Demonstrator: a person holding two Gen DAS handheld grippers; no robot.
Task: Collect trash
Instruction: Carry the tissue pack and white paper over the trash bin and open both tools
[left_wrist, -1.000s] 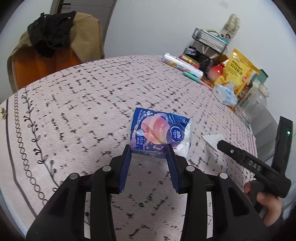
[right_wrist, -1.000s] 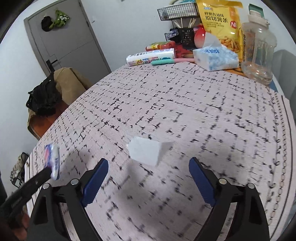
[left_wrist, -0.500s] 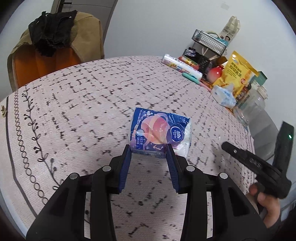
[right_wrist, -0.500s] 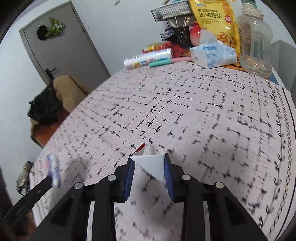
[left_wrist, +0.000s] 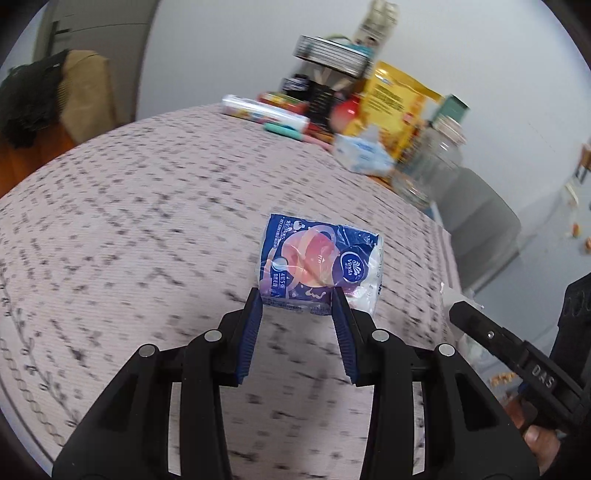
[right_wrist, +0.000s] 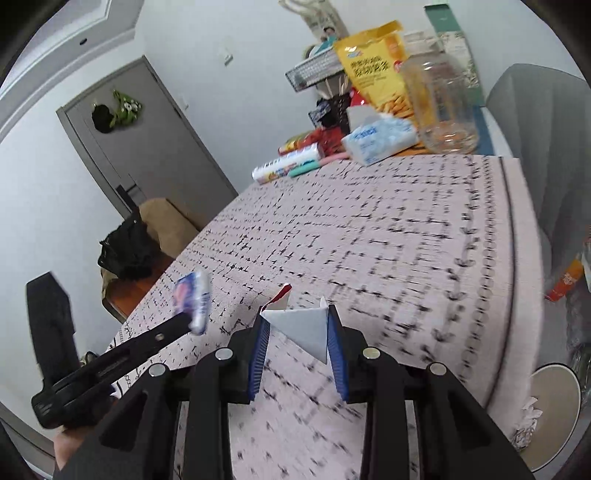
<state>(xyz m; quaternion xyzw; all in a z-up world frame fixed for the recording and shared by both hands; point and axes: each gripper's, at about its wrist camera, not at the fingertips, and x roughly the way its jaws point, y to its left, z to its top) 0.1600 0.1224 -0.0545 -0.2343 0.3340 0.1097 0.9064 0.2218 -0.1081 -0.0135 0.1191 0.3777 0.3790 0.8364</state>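
My left gripper (left_wrist: 297, 301) is shut on a blue tissue packet (left_wrist: 317, 264) and holds it above the patterned tablecloth (left_wrist: 129, 221). The packet also shows in the right wrist view (right_wrist: 192, 297), at the tip of the left gripper. My right gripper (right_wrist: 297, 325) is shut on a folded white paper scrap (right_wrist: 303, 328) with a red edge, lifted off the table (right_wrist: 388, 240). The right gripper shows at the right edge of the left wrist view (left_wrist: 517, 354).
At the table's far end stand a yellow snack bag (right_wrist: 376, 70), a clear jar (right_wrist: 439, 107), a tissue pack (right_wrist: 380, 136), a wire rack (left_wrist: 332, 51) and a roll (right_wrist: 286, 168). A white bin (right_wrist: 554, 406) stands on the floor at the right. A chair with clothes (right_wrist: 147, 236) is at left.
My right gripper closed on the white paper scrap and lifted it off the table. Both grippers have swung right toward the table's edge, the left still holding the packet.
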